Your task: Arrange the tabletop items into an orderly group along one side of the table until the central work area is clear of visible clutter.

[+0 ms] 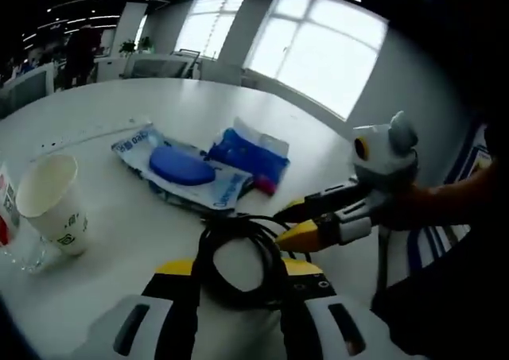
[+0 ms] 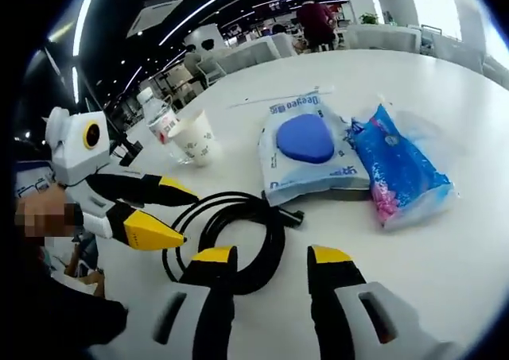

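1. The coiled black cable [image 2: 238, 237] lay on the counter [image 2: 445, 121] centre, between both open claws.
2. The left claw [image 2: 163, 213] and right claw [image 2: 270, 269] converged on it; collision was likely.
3. A loose loop could have dragged the wipes pack [image 2: 306, 149].

We look from low over the white worktop [image 1: 159, 106], close in both views. Our left gripper view faces the windows [image 1: 318, 50]; our right gripper view faces the opposite way, into the office. Both share the coiled black cable [image 1: 238, 257] at our jaws, the wipes pack [image 2: 306, 149], the blue pouch [image 2: 402, 169] and the paper cup [image 1: 52, 201].
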The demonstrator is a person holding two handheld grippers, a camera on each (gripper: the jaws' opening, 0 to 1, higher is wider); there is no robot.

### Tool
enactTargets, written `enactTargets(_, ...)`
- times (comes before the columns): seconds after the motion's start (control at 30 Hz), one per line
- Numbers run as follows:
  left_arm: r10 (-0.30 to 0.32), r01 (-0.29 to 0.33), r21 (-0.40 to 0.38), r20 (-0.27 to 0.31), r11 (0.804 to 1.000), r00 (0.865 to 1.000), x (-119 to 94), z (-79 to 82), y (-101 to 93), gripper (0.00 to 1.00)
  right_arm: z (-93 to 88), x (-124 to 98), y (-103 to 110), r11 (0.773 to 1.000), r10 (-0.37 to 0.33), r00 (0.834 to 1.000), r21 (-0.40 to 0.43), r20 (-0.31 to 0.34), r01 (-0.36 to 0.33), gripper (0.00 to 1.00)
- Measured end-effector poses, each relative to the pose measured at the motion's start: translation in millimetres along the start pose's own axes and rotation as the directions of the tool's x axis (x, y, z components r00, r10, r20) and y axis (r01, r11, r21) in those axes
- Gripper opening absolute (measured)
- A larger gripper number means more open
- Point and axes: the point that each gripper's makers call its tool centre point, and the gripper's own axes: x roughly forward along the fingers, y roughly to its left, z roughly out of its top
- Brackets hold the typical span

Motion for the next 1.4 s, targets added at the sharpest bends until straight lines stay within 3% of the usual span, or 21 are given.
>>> enactTargets(0.3, 0.024, -0.024, 0.000, -0.026, 1.000, 0.999, 7, -11.4, 11.0, 0.25, -14.2, 11, 5, 0.994, -0.043, 0.997, -0.106, -0.059, 0.037, 0.21)
enactTargets(0.5, 0.047, -0.046, 0.014, -0.051, 0.999, 0.998, 12, -18.0, 14.1, 0.16, -17.2, 14, 3, 0.992, -0.072, 0.995, -0.105, -0.066, 0.065, 0.17)
enactTargets(0.63, 0.067, -0.069, -0.038, -0.058, 0.997, 0.996, 13, -22.7, 20.1, 0.11, -17.3, 16, 3, 0.990, -0.098, 0.992, -0.113, -0.075, 0.090, 0.14)
enactTargets(0.87, 0.051, -0.057, -0.124, -0.053, 0.991, 0.997, 9, -18.1, 19.2, 0.06, -17.1, 14, 1, 0.996, -0.087, 0.992, -0.043, -0.092, 0.084, 0.11)
enactTargets(1.0, 0.047, -0.052, -0.110, -0.045, 0.993, 0.998, 2, -13.6, 13.1, 0.05, -15.4, 8, 4, 0.997, -0.081, 0.993, 0.009, -0.084, 0.082, 0.09)
enactTargets(1.4, 0.037, -0.039, -0.092, -0.031, 0.995, 0.999, -15, -9.2, -0.6, 0.05, -11.3, -1, 10, 0.997, -0.078, 0.995, 0.023, -0.064, 0.080, 0.07)
